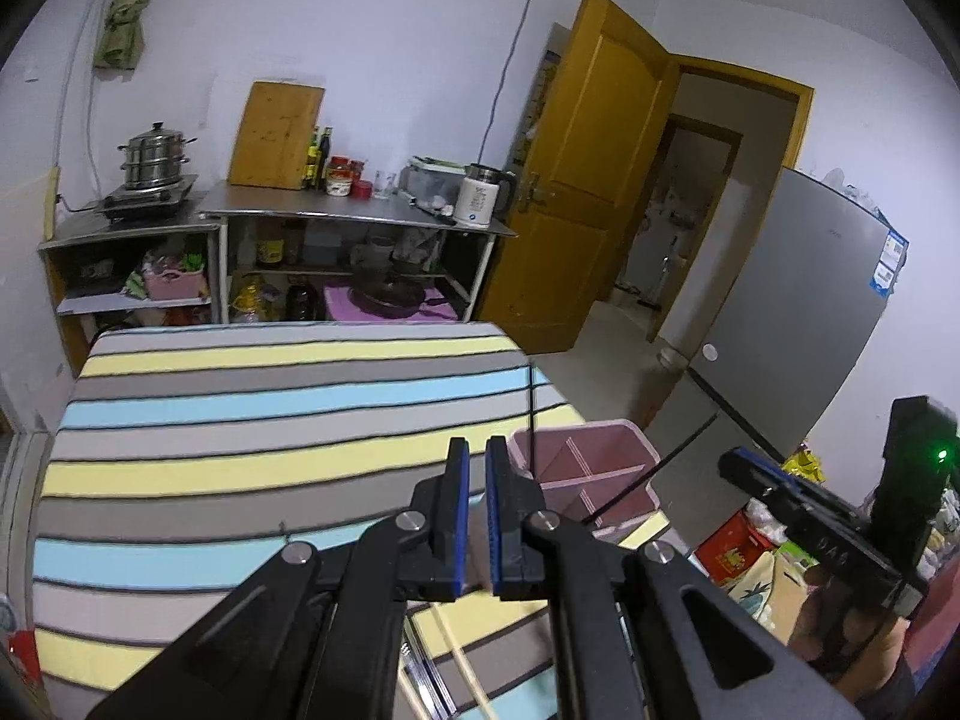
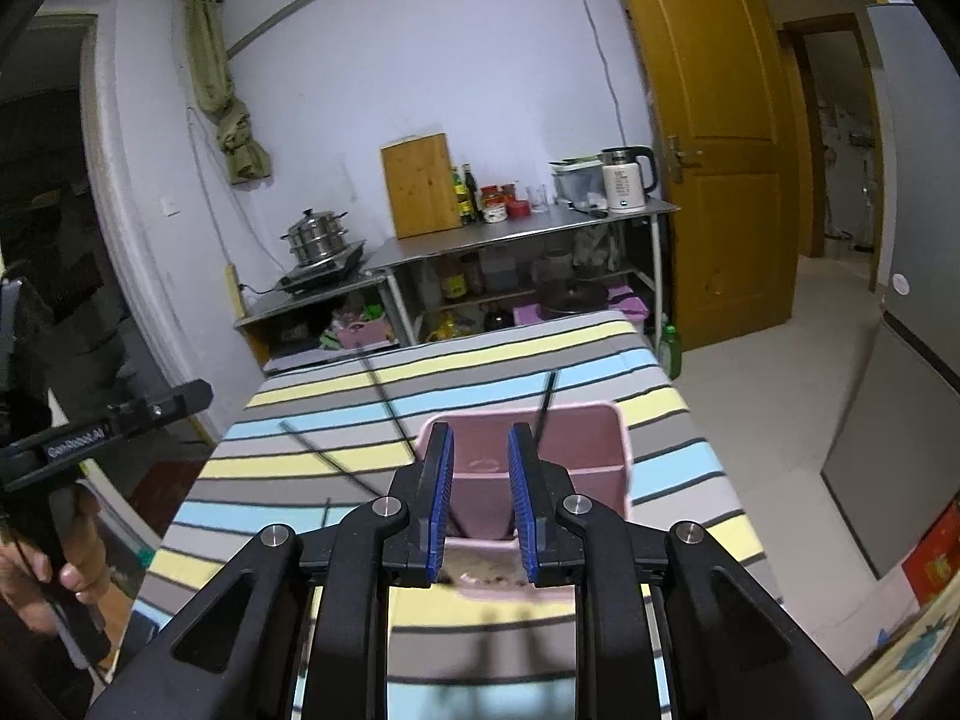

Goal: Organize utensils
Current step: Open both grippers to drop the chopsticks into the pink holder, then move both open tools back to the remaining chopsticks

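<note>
Beyond the right gripper's [image 2: 479,492] parted fingers, the pink organizer [image 2: 600,456].

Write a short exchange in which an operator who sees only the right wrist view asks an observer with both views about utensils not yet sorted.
Operator: Are any utensils lying loose on the table?
Observer: Yes, wooden chopsticks lie on the striped tablecloth, below the left gripper.
Operator: Is that gripper holding anything?
Observer: No, it is shut with nothing between its pads.
</note>
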A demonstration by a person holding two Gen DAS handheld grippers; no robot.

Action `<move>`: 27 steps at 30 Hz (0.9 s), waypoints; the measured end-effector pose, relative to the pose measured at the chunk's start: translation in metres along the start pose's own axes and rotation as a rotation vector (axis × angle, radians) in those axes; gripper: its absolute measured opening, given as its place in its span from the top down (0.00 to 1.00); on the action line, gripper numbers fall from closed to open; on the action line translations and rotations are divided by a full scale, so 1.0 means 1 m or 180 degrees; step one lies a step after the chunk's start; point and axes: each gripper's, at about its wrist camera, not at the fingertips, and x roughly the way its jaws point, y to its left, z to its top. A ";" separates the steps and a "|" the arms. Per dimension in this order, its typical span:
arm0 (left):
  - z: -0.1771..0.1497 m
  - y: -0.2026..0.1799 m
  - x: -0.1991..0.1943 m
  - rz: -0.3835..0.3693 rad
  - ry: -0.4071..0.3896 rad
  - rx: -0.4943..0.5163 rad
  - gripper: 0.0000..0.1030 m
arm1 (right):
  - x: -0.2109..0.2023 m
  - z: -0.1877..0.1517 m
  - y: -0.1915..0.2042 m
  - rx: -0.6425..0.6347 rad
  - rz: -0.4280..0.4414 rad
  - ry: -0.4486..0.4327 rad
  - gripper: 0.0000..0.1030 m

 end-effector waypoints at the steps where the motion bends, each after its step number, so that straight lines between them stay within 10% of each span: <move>1: -0.005 0.003 -0.002 0.0029 0.0010 -0.0001 0.94 | -0.001 -0.004 0.003 -0.0006 0.0029 0.0015 0.81; 27: -0.119 0.079 0.065 0.0437 0.0734 -0.0596 0.94 | 0.064 -0.100 0.060 -0.0242 0.0416 0.0845 0.81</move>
